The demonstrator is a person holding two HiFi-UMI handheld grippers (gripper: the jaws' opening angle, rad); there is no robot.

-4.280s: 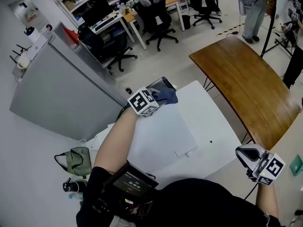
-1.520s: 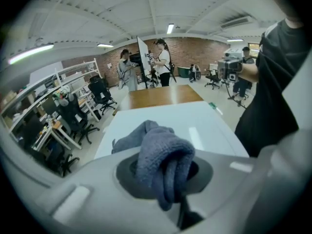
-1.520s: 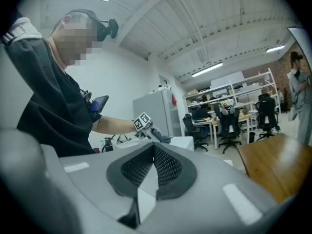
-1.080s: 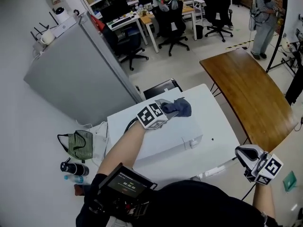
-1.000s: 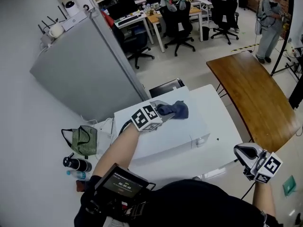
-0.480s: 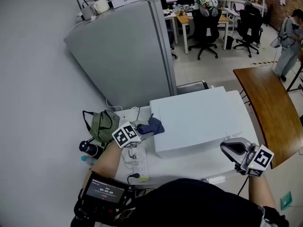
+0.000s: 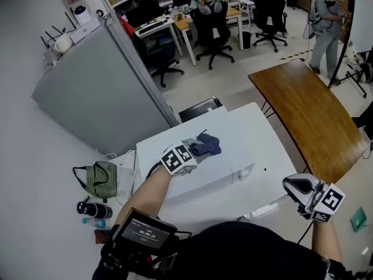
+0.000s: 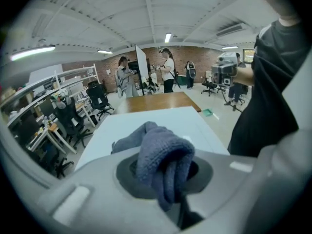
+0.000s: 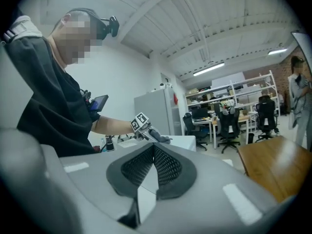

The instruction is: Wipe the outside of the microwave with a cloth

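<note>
Slippage is the risk: the left gripper (image 7: pixel 194 149) clamps a bunched blue cloth (image 7: pixel 206 144) lying on the white microwave (image 7: pixel 242 136) top, and a hard drag could tug it free (the right gripper (image 7: pixel 296 186), jaws together on nothing, hangs well apart).

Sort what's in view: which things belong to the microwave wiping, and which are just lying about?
In the job: blue-grey cloth, clamped in the left gripper; white box-shaped microwave beneath it.

Lying about: green striped fabric bag, dark bottle, brown wooden table, black office chairs. The right gripper, shut and empty, hangs off to the side.
</note>
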